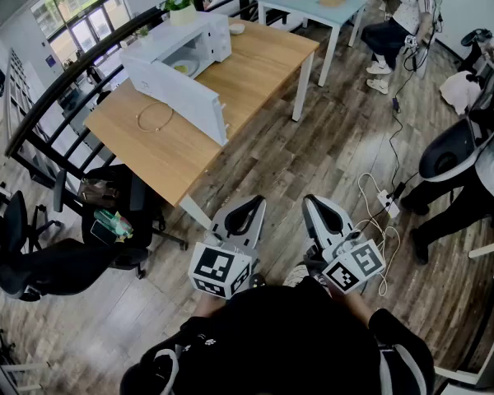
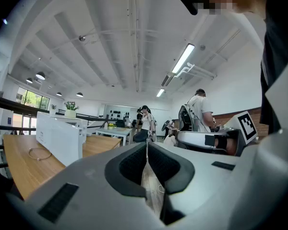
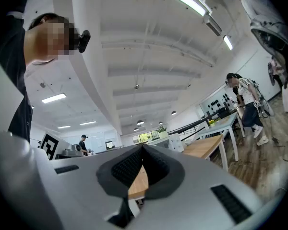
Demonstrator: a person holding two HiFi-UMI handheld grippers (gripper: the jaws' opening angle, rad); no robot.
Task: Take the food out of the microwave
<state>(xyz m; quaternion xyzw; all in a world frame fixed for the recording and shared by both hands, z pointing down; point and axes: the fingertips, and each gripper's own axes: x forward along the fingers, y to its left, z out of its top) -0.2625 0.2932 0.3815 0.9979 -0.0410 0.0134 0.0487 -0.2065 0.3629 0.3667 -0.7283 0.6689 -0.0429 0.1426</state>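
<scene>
A white microwave (image 1: 184, 49) stands on the wooden table (image 1: 255, 56) with its door (image 1: 185, 97) swung wide open. A pale dish of yellowish food (image 1: 184, 68) lies inside the cavity. My left gripper (image 1: 260, 200) and right gripper (image 1: 308, 200) are held low in front of me over the floor, well short of the table, both shut on nothing. The left gripper view has its closed jaw tips (image 2: 147, 142) aimed into the room, with the microwave (image 2: 62, 138) off to the left. Past the shut right gripper (image 3: 143, 146), the microwave (image 3: 176, 142) is small and far.
A thin wire ring (image 1: 154, 117) lies on the table near the door. Black office chairs (image 1: 58, 257) crowd the left, by a railing (image 1: 82, 64). A pale blue table (image 1: 313, 6) and a seated person (image 1: 403, 15) are behind. A power strip with cables (image 1: 387, 204) lies on the floor at right.
</scene>
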